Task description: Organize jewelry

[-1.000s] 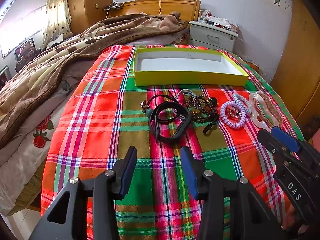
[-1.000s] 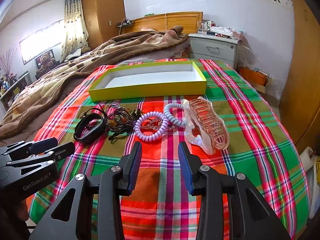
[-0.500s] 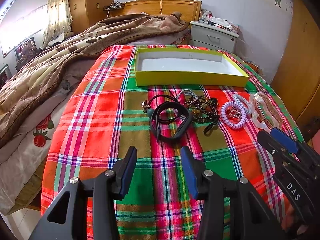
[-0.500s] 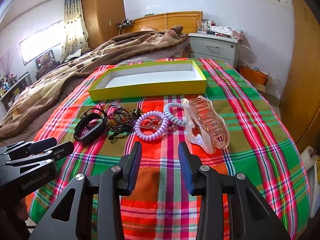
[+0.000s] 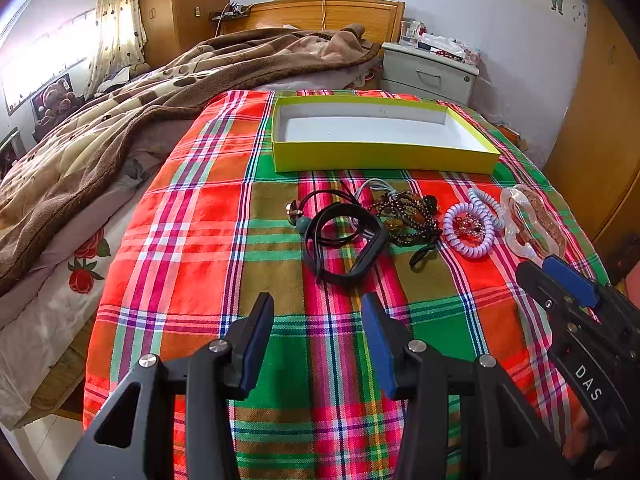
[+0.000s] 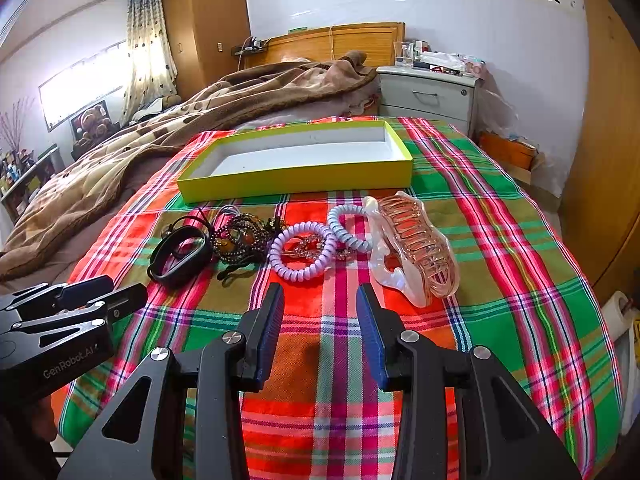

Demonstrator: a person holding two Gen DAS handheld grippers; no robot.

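An empty yellow box (image 5: 380,156) (image 6: 296,182) lies on the plaid cloth. In front of it lies a row of jewelry: a black band (image 5: 344,240) (image 6: 178,256), brown bead bracelets (image 5: 408,216) (image 6: 240,240), a purple coil hair tie (image 5: 468,230) (image 6: 302,250), a pale blue coil tie (image 6: 348,228) and a clear pink claw clip (image 5: 532,224) (image 6: 416,246). My left gripper (image 5: 318,332) is open and empty, short of the black band. My right gripper (image 6: 320,320) is open and empty, short of the coil ties and the clip.
The plaid cloth (image 5: 192,248) covers the bed's foot. A brown blanket (image 5: 120,120) is heaped to the left. A grey nightstand (image 6: 428,92) stands behind the box. A wooden wardrobe (image 6: 612,160) is on the right.
Both grippers have held almost still. The jewelry and the box have not moved.
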